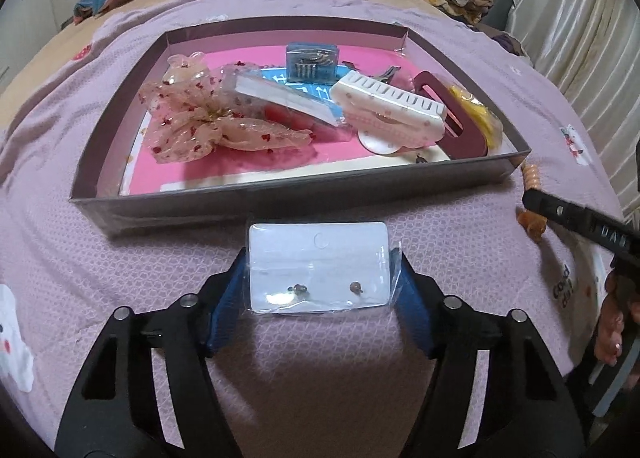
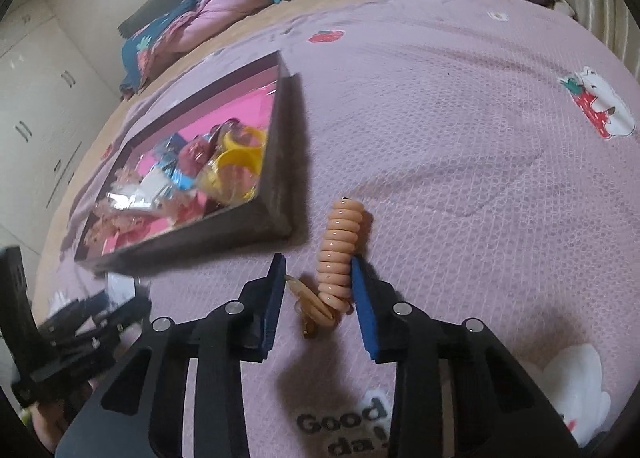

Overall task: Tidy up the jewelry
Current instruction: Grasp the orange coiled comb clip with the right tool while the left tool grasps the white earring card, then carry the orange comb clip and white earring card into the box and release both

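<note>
The earring card [image 1: 318, 268] in its clear sleeve lies on the bed [image 1: 120, 278] just before the tray [image 1: 280, 204], clamped by the left hand-held gripper [image 1: 318, 298]. The right hand-held gripper [image 2: 320, 298] straddles a peach spiral hair tie [image 2: 340, 250]; only one pad touches it.

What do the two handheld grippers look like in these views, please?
Both the left gripper and the right gripper have black plastic fingers with triangular cut-outs, round silver bolt heads and blue pads. The right gripper's side carries pale lettering. No cables or sleeves show.
</note>
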The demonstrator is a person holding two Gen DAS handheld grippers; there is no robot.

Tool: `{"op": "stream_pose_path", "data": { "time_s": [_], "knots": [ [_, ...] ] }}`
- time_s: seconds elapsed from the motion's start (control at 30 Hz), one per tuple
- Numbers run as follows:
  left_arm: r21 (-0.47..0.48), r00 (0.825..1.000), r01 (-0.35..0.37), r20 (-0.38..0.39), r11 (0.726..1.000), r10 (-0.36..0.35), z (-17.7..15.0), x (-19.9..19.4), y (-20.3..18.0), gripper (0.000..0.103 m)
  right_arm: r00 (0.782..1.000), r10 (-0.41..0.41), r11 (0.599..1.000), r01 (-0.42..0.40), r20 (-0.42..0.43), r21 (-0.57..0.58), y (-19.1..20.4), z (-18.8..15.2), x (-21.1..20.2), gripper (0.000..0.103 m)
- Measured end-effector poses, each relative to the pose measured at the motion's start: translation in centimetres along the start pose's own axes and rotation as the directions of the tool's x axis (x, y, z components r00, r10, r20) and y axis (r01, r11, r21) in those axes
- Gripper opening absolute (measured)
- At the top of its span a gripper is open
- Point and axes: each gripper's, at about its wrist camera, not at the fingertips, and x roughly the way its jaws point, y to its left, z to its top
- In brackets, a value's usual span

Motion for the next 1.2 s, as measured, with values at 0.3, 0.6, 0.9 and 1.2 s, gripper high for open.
{"op": "stream_pose_path", "data": {
  "time_s": [0.3, 0.6, 0.9, 1.2],
  "knots": [
    [-0.036, 0.999, 0.047, 0.018, 0.998, -0.046, -1.4, -3.1, 2.1, 0.058, 0.998, 0.057, 0.997, -0.059, -0.038, -0.049, 1.8, -3.2, -2.9, 0.031],
    [-0.096, 0.994, 0.03, 0.103, 0.995, -0.02, 0.0, -7.0, 5.7, 0.058, 0.988, 0.157, 0.98, -0.156, -0.006, -0.126, 5.9, -2.9, -6.2, 0.031],
    [-0.13, 0.982, 0.01, 0.188, 0.991, 0.015, 3.4, -9.2, 7.9, 0.059, 0.983, 0.181, 0.964, -0.169, 0.04, -0.204, 9.4, 0.1, -7.0, 0.031],
    [-0.122, 0.972, 0.014, 0.236, 0.992, 0.015, 6.3, -9.5, 8.1, 0.059, 0.979, 0.18, 0.954, -0.15, 0.097, -0.261, 11.6, 3.5, -7.4, 0.031]
  ]
}}
